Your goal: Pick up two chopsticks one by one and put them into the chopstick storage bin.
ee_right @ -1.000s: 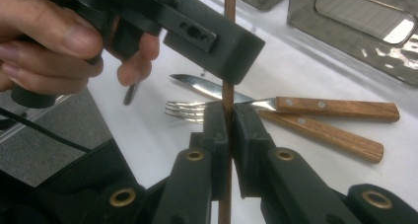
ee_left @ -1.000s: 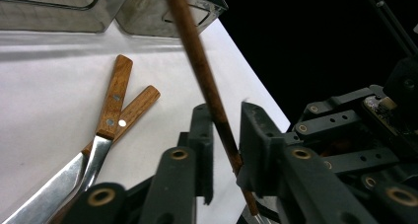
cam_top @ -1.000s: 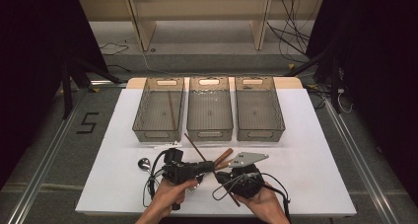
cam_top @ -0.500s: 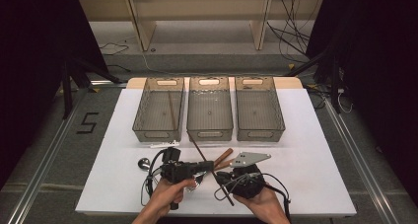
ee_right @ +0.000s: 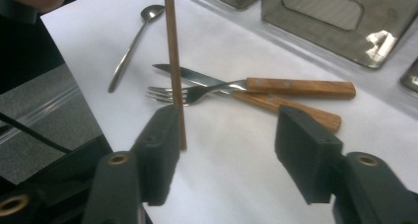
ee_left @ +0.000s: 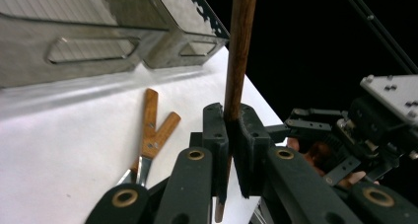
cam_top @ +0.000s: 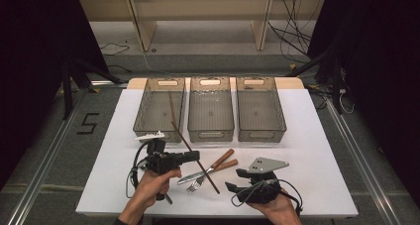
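One chopstick (cam_top: 190, 148) — tilted, tip toward bins.

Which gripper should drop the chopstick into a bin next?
Left. The left gripper is shut on the chopstick, which already slants up toward the left bin. The right gripper is open, apart from it, lower on the table.

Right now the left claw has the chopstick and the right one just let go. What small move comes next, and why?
Probably carry the chopstick up toward the left bin. The left claw is shut on it and its far end already reaches over that bin, where another chopstick lies. The right claw, whose jaws have just been opening, is off it, so nothing holds it back.
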Demonstrator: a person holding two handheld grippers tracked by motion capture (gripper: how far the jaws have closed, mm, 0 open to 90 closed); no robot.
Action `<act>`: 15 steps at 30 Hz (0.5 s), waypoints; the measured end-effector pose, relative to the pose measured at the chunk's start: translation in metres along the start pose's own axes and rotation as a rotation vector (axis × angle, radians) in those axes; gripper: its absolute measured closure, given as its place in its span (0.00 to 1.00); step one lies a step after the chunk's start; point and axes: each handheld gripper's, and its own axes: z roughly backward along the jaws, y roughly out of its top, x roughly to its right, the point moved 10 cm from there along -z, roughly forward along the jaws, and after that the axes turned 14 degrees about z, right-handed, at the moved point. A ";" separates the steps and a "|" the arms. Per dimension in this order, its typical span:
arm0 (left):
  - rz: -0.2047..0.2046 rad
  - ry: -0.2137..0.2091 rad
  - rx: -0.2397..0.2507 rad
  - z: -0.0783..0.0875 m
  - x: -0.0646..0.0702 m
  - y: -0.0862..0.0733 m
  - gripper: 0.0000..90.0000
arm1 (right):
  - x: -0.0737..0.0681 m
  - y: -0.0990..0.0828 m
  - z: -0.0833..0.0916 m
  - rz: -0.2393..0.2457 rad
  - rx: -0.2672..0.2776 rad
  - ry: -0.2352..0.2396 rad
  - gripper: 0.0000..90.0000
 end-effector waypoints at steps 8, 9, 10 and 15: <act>-0.015 0.041 0.006 0.012 -0.004 0.029 0.94 | 0.008 -0.011 0.007 -0.042 0.032 -0.033 0.37; -0.018 0.048 0.009 0.014 -0.004 0.033 0.94 | 0.009 -0.011 0.008 -0.041 0.037 -0.039 0.36; -0.022 0.054 0.010 0.016 -0.005 0.038 0.94 | 0.009 -0.012 0.009 -0.043 0.037 -0.040 0.36; -0.036 0.080 0.041 0.029 -0.004 0.062 0.94 | 0.008 -0.015 0.010 -0.035 0.028 -0.051 0.34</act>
